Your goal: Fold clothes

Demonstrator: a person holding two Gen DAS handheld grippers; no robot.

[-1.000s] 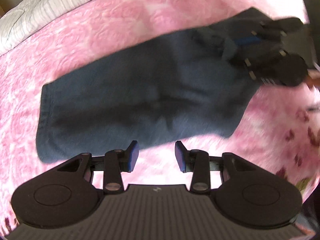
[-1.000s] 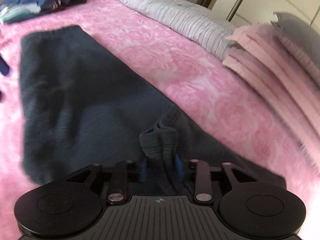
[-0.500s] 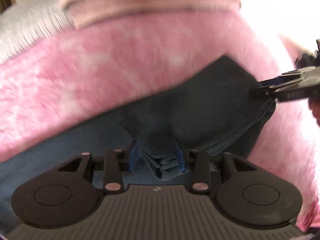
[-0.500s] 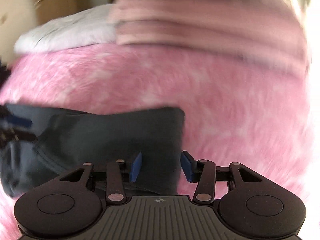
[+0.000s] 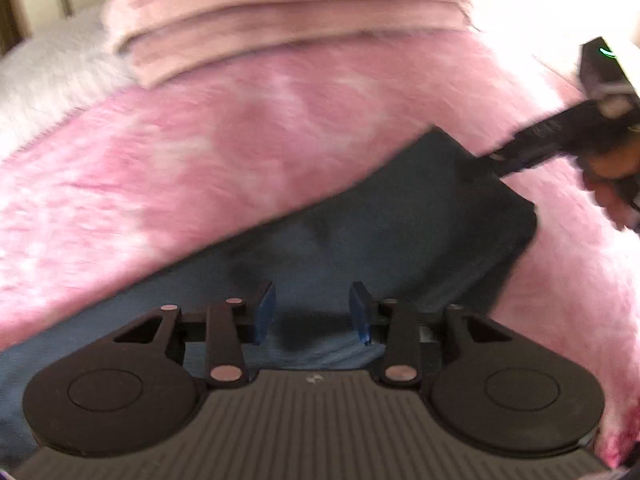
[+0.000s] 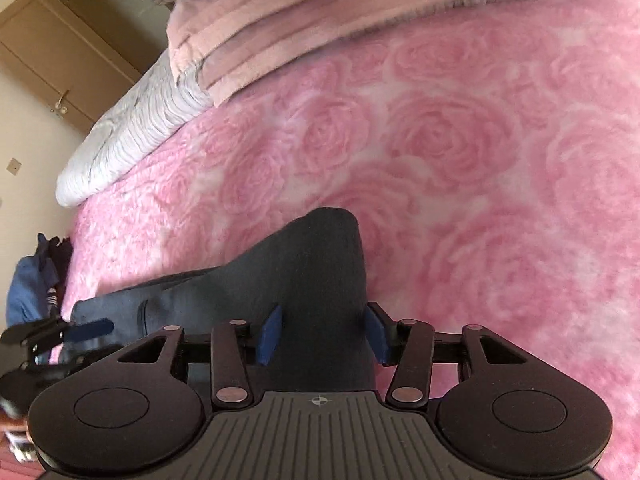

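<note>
**Dark garment lying folded on the pink bed, both tools open over it**

The bed [image 6: 500, 168] fills both views. It carries a plush pink blanket with a raised rose pattern. A folded, ribbed, paler pink blanket [image 6: 304, 28] lies across the far edge, and a white ridged quilt [image 6: 132, 136] lies beside it. Beyond the bed stand tan cabinet doors [image 6: 68, 52] and a cream wall. A heap of blue clothes [image 6: 32, 284] sits at the far left edge of the bed in the right wrist view.

The dark navy garment [image 5: 420, 232] is soft, matt knit fabric. It lies flat on the pink blanket, doubled over with rounded corners.

The right tool [image 6: 323, 334] has just been opening; its blue pads stand wide on either side of the garment's edge, clear of the fabric. The left tool [image 5: 313, 314] is partly open above the garment, gripping nothing.
</note>
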